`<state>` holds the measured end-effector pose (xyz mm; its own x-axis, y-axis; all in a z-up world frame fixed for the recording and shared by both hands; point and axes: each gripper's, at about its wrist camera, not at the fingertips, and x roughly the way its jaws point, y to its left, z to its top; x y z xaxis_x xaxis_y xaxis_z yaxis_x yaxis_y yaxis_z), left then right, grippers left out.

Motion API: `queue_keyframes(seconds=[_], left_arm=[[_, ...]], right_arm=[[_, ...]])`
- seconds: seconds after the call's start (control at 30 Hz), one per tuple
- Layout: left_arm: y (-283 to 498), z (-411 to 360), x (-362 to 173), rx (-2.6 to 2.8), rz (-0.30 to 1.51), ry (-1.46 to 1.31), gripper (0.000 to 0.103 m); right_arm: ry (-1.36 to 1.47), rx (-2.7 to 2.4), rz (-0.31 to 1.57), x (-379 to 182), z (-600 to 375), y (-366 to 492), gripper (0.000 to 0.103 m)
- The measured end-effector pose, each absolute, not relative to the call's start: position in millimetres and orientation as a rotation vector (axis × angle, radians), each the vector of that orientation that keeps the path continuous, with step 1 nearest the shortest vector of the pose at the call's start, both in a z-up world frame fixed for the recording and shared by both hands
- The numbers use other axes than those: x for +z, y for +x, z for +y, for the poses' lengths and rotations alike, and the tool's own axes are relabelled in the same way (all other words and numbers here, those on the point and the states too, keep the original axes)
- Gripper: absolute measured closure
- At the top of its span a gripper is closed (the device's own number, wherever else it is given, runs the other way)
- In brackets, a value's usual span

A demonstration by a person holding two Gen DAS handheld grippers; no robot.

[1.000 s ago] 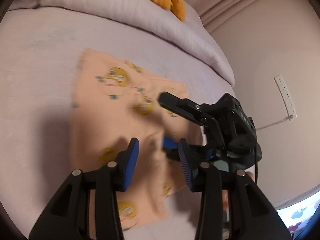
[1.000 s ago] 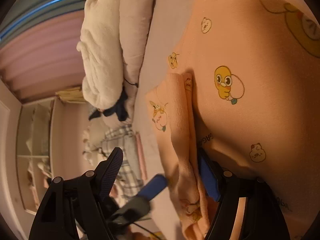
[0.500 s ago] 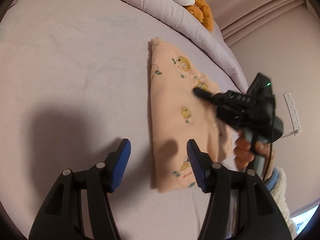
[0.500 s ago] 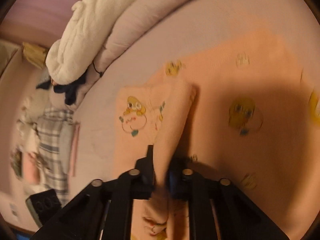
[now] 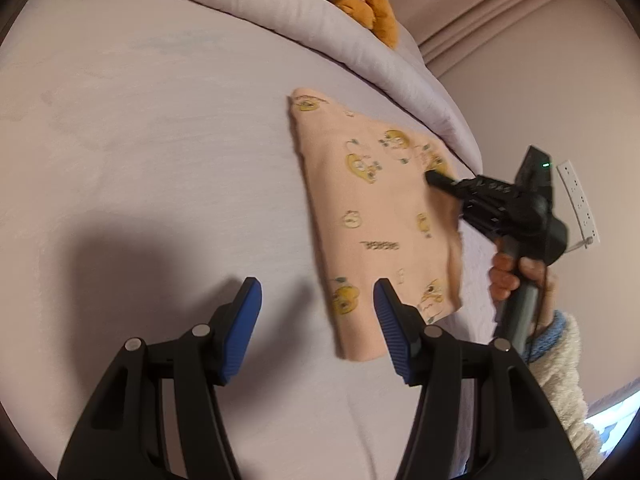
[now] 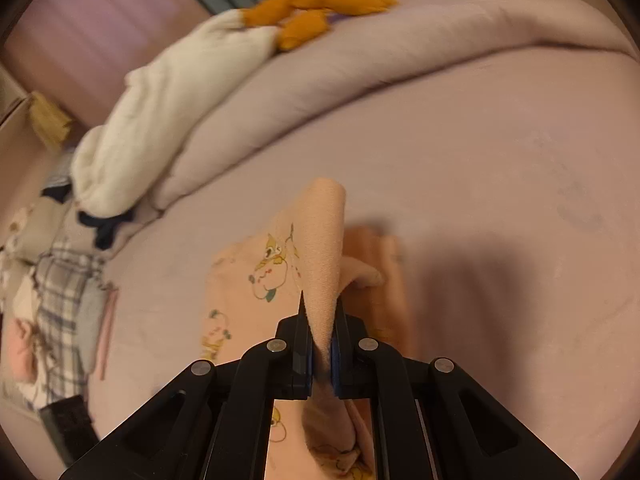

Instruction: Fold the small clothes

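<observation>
A raised fold of the peach garment (image 6: 320, 264) is clamped between the closed fingers of the right gripper (image 6: 320, 344), probably so that the layer can be carried over for the next fold. The left gripper (image 5: 316, 312) is held spread and empty above the bed (image 5: 160, 160), just beside the garment's near edge, which lies towards the bed's right side below the rolled duvet (image 5: 360, 56).

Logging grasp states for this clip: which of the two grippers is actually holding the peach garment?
The right gripper: its jaws are pinched shut on a fold of the peach garment. The left gripper hangs open above the bed, touching nothing.
</observation>
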<state>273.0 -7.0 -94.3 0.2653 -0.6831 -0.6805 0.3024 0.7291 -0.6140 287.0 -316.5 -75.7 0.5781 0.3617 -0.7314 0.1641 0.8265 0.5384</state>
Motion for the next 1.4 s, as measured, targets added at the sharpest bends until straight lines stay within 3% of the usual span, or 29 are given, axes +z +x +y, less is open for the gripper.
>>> queue_keyframes(seconds=[0.27,0.6,0.93,1.4], left_arm=[[278.7,-47.2,-78.3,-0.724,1.066,-0.354,0.045],[279.5,-86.6,-80.7,-0.599,0.976,-0.078,0.045],[275.8,-96.4,-106.0,-0.546,1.017,0.043,0.045],[272.0,-103.0,-125.0,-0.549,1.025,0.095,0.037]], right_arm=[[0.700,0.171,0.970,-94.4,-322.4,289.7,0.095],[0.326,0.105,0.864,-44.8,-300.6,239.4,0.091],[0.141,0.194,0.840,-57.8,-261.7,213.4,0.091],[0.216,0.187,0.914,-79.9,-267.1,221.0,0.091]])
